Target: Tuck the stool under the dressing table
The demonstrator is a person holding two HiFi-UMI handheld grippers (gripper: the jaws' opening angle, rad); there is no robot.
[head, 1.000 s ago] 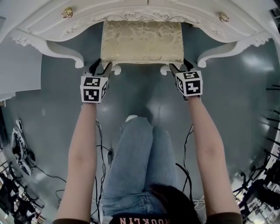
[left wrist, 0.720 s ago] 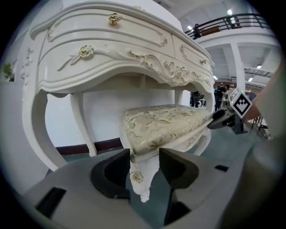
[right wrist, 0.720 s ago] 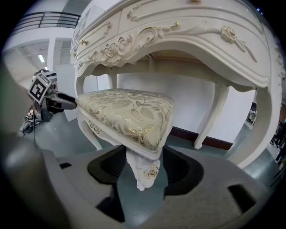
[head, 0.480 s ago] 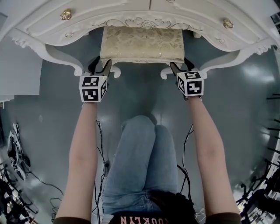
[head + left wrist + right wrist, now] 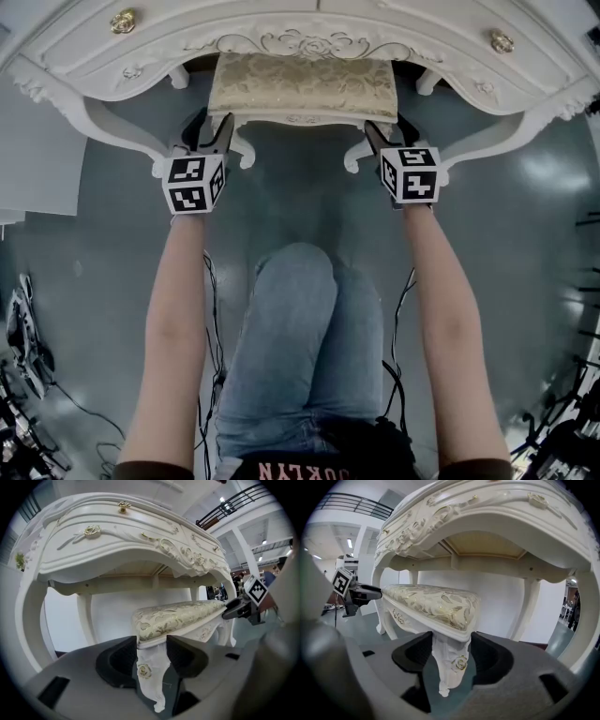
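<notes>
the stool [image 5: 300, 84] sits in the knee gap of the white dressing table [image 5: 309, 42], between the table's two curved front legs [image 5: 103, 127] [image 5: 487, 141]. the far part of its cream, gold-patterned seat is hidden under the table's carved front rail. the near edge of the seat and its two near legs stand out just in front of that rail. in both gripper views the seat lies low beneath the table's arched underside, well apart from it.

the left gripper [image 5: 208, 139] is clenched on the stool at one near leg [image 5: 151, 677]. both dark pads press the top of that carved leg just under the seat corner, close in front of the table's front leg on that side. the right gripper [image 5: 384, 141] is clenched on the stool in the same way at the other near leg [image 5: 449, 667], with a pad on each side of it below the seat rim. both grippers point in towards the table, and their marker cubes lie further out from it than the jaws.

two gold knobs [image 5: 123, 21] [image 5: 502, 41] sit on the table's front. the person's knees [image 5: 309, 319] in jeans are over the grey floor [image 5: 300, 202], well out from the table.
</notes>
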